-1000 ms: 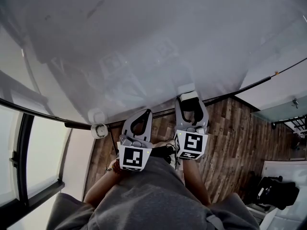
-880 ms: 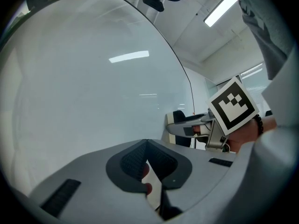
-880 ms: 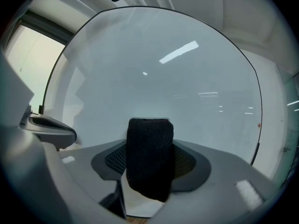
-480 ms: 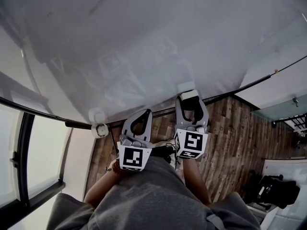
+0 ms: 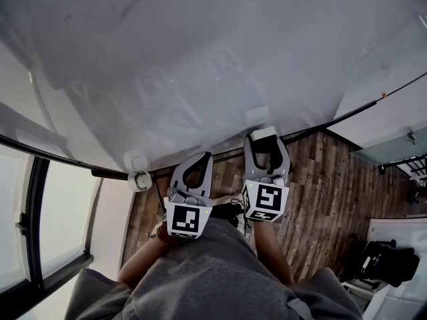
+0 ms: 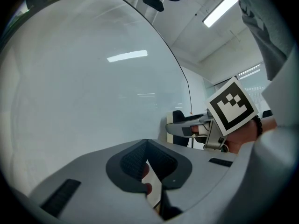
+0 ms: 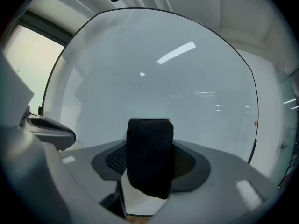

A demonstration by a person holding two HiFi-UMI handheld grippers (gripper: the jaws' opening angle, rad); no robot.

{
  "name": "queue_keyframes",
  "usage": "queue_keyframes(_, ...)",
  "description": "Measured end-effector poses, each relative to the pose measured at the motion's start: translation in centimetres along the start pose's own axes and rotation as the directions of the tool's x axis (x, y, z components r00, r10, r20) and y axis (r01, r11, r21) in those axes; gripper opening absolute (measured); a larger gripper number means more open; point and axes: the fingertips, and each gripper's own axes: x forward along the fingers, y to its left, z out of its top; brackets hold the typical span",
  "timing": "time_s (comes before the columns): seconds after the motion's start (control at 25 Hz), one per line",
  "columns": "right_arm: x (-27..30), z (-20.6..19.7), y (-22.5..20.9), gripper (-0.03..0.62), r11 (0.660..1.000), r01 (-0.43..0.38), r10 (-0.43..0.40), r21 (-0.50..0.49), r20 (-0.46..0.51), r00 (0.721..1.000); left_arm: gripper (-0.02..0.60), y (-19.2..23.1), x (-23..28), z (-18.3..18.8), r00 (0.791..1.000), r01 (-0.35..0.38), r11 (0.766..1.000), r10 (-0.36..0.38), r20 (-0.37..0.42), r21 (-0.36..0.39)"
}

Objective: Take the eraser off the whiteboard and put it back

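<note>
The right gripper (image 5: 265, 139) is clamped on the black-felt eraser (image 7: 149, 160), close to the bottom edge of the whiteboard (image 5: 200, 65); contact is unclear. Beside it, the left gripper (image 5: 200, 159) has its jaws together and empty. A white round fitting (image 5: 138, 180) sits near that same edge, above the wooden floor (image 5: 320, 179).

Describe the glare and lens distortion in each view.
Head view: the glossy white whiteboard shows faint ghost reflections; its dark edge bows. Left gripper view: a ceiling light strip reflects as a bright bar; corners black. Right gripper view: similar streak; the black felt eraser looms oversized.
</note>
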Motion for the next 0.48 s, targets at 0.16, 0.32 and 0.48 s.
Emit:
queue_keyframes(0.16,-0.3,-0.3,0.2,0.252,1.0,0.004,-0.004,0.002,-0.004,1.0,0.006,-0.1,-0.3,-0.2,1.0,0.005,1.0,-0.005,-0.004,-0.007)
queue_keyframes(0.32,-0.8,-0.1,0.1,0.252,1.0,0.011,-0.011,0.004,-0.001,1.0,0.006,-0.1,-0.6,-0.1,1.0,0.008,1.0,-0.008,-0.004,0.003)
queue_keyframes(0.48,-1.3,-0.1,0.3,0.252,1.0,0.018,-0.018,0.006,-0.001,1.0,0.006,-0.3,-0.9,-0.1,1.0,0.016,1.0,-0.016,-0.004,0.001)
